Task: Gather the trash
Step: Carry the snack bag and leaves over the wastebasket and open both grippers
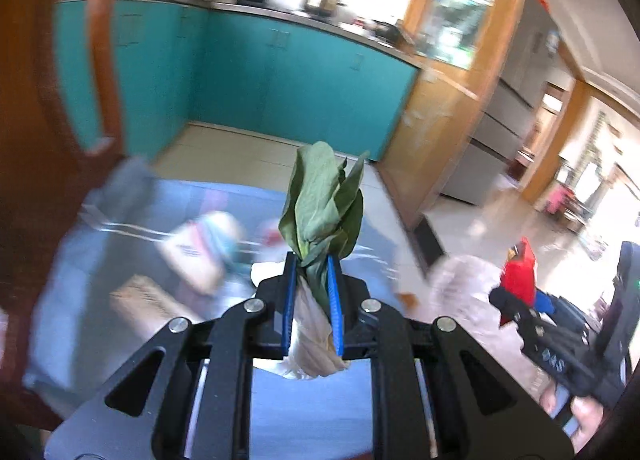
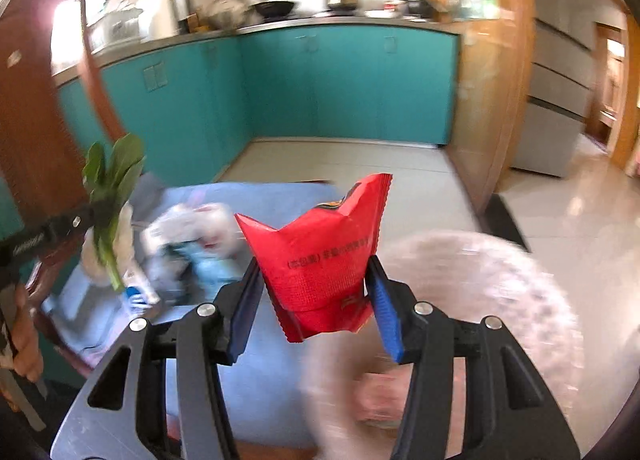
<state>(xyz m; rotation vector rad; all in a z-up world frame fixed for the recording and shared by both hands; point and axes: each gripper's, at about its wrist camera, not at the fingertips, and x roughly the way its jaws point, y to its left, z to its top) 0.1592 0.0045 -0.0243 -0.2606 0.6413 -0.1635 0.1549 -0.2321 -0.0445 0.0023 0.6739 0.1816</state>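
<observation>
the left claw [image 1: 312,272] is clamped on a leafy vegetable scrap [image 1: 324,200], the right claw [image 2: 316,284] on a red wrapper [image 2: 324,252], both lifted above the blue-covered counter [image 2: 272,380]. the wrapper sits loosely crumpled; a quick swing toward the pale bag [image 2: 480,300] could shake it free.

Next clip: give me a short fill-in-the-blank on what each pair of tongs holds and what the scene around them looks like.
1. The left tongs are shut on a leafy vegetable whose leaves are ____ in colour.
2. The right tongs grip a snack wrapper coloured ____.
3. The cloth covering the table under both tongs is ____.
4. The kitchen cabinets in the background are ____.

Missing words: green; red; blue; teal
</observation>
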